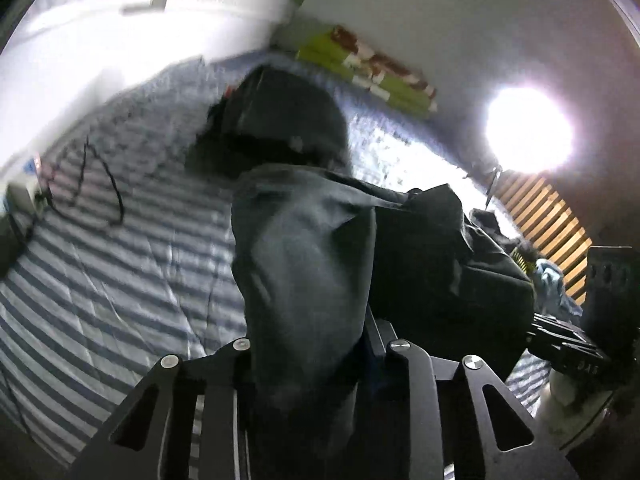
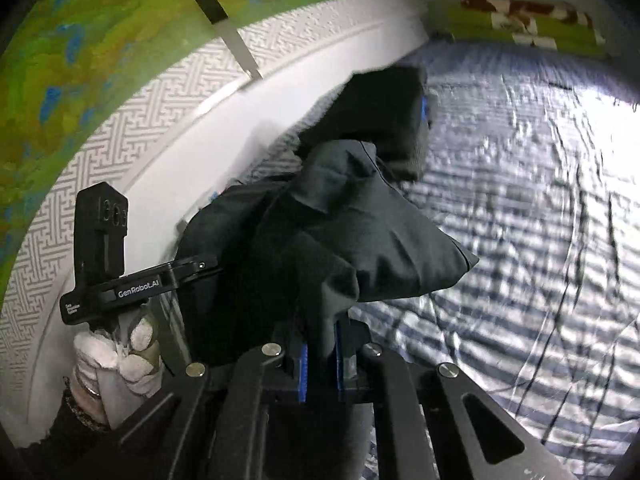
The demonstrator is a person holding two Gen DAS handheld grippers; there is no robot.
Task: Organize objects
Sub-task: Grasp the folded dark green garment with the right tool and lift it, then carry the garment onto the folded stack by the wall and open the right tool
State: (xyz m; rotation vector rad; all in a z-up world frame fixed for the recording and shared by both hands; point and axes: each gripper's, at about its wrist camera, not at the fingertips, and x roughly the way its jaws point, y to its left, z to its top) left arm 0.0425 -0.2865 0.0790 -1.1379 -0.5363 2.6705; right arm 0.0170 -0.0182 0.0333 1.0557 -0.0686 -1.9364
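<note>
A dark grey garment point(image 1: 304, 248) hangs bunched above the striped bed and stretches between both grippers. My left gripper point(image 1: 320, 340) is shut on one end of it; the cloth drapes over its fingers and hides them. In the right wrist view the garment point(image 2: 360, 240) rises from my right gripper point(image 2: 322, 356), whose blue pads point(image 2: 304, 364) pinch a fold. The left gripper point(image 2: 200, 266) shows there at the left, held by a white-gloved hand point(image 2: 132, 348). A second dark bundle point(image 1: 280, 120) lies on the bed beyond.
The blue-and-white striped bedcover point(image 1: 100, 260) fills the left wrist view. A black cable point(image 1: 108, 184) lies on it at the left. A green and red patterned cushion point(image 1: 372, 68) rests against the far wall. A white patterned headboard point(image 2: 140, 160), a bright lamp point(image 1: 528, 128) and wooden slats point(image 1: 540, 216) border the bed.
</note>
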